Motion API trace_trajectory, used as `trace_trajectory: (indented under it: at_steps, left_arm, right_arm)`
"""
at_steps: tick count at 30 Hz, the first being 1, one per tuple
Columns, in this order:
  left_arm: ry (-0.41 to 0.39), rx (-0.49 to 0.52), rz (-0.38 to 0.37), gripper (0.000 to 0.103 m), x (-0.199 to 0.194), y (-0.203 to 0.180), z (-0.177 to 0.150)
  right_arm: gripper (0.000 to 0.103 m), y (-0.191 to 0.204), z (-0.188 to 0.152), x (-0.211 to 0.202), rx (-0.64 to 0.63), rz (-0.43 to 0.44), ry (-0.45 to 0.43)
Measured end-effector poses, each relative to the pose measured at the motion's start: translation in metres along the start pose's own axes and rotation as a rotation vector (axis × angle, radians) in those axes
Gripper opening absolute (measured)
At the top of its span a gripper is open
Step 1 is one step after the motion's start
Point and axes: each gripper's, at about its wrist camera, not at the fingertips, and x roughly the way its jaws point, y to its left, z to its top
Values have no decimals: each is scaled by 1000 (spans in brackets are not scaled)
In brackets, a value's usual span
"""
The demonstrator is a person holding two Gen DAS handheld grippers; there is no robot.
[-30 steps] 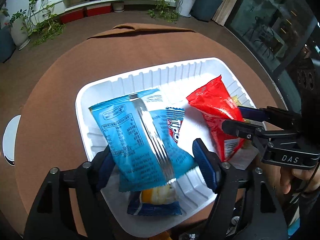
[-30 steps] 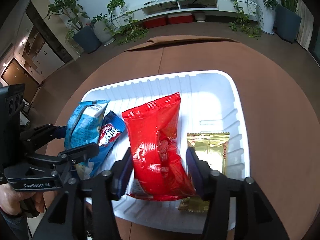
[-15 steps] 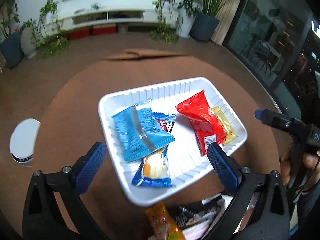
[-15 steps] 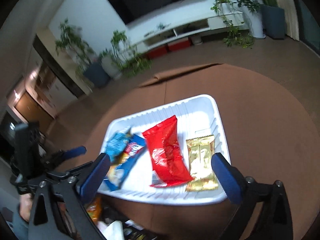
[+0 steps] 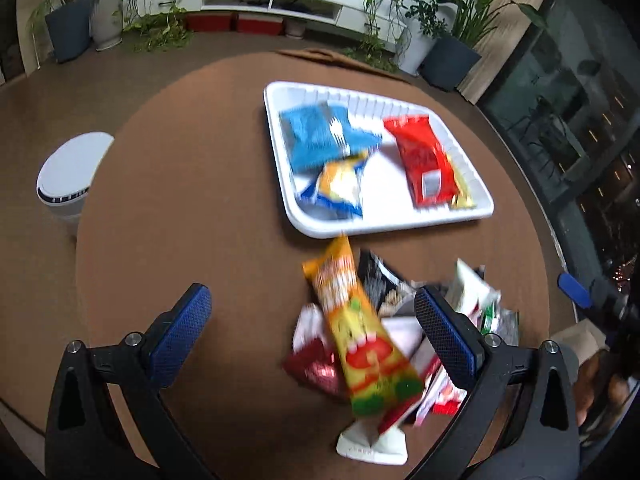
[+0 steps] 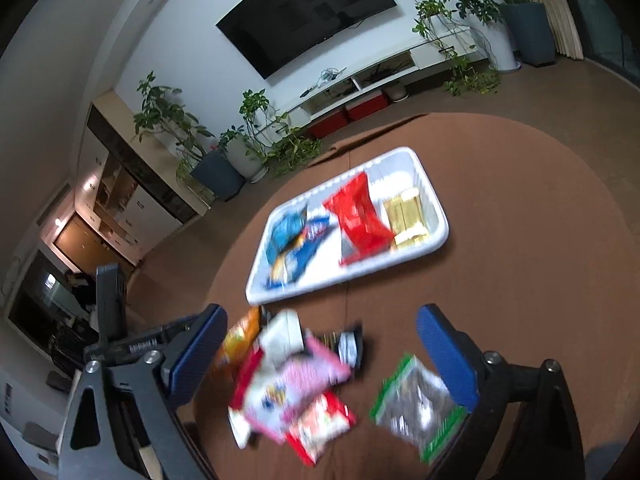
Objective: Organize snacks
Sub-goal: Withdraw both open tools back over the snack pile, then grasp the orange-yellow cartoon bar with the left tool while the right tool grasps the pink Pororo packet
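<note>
fingers (image 5: pixel 448 332) apart, orange packet (image 5: pixel 356 332) lengthwise

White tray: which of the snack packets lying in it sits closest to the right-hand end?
The gold foil packet, lying by the white plastic tray's right end wall, beside the red packet; the blue packets lie at the left end.

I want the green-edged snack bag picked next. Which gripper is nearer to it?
Right. The right gripper hangs open over the green-edged bag; the left gripper sits over the orange packet, farther left.

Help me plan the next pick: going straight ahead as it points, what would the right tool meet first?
Probably the pink-and-white snack packet atop the loose pile, between the open right tool fingers; depth is unclear with the blur.
</note>
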Motion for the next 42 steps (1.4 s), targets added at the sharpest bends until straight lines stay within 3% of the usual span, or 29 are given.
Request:
trace_trajectory:
  at_steps: [7, 11, 20, 27, 35, 42]
  left_arm:
    - [12, 101, 70, 101, 14, -26, -9]
    - [25, 131, 111, 93, 21, -31, -11]
    - [64, 147, 150, 91, 33, -26, -7]
    - [104, 175, 129, 58, 43, -26, -6]
    - [147, 261, 99, 30, 54, -38, -4]
    - [143, 276, 65, 29, 56, -35, -3]
  right_arm:
    - [76, 12, -37, -2, -77, -65, 40]
    - [74, 19, -43, -6, -118, -63, 34]
    - [72, 27, -52, 2, -142, -49, 72]
    - [70, 33, -55, 10, -149, -33, 101]
    - [67, 48, -59, 25, -118, 57, 160]
    - [67, 46, -64, 39, -72, 68, 213]
